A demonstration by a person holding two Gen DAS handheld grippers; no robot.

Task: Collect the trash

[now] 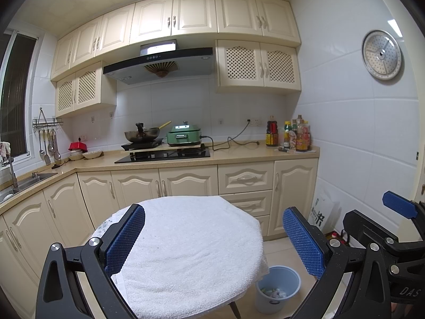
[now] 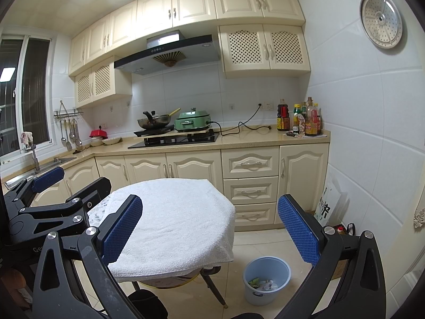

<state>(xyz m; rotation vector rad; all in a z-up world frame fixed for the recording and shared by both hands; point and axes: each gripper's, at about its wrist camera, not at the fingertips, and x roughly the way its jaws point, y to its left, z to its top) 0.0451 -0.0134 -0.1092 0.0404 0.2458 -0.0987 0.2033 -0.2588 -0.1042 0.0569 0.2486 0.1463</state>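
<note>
A pale blue trash bin (image 1: 277, 288) stands on the floor to the right of a round table; it also shows in the right wrist view (image 2: 266, 279). Crumpled wrappers (image 2: 263, 284) lie inside it. The table carries a white towel (image 1: 186, 247), which also shows in the right wrist view (image 2: 175, 220). No loose trash shows on the towel. My left gripper (image 1: 212, 239) is open and empty above the table. My right gripper (image 2: 209, 228) is open and empty over the table's right edge. The right gripper's finger (image 1: 399, 204) shows at the left view's right edge.
Cream kitchen cabinets (image 1: 186, 186) and a counter with a stove (image 1: 162, 155), wok and green cooker run behind the table. Sauce bottles (image 1: 289, 134) stand at the counter's right end. A white bag (image 2: 328, 207) leans on the right wall. A sink (image 1: 24, 182) is at left.
</note>
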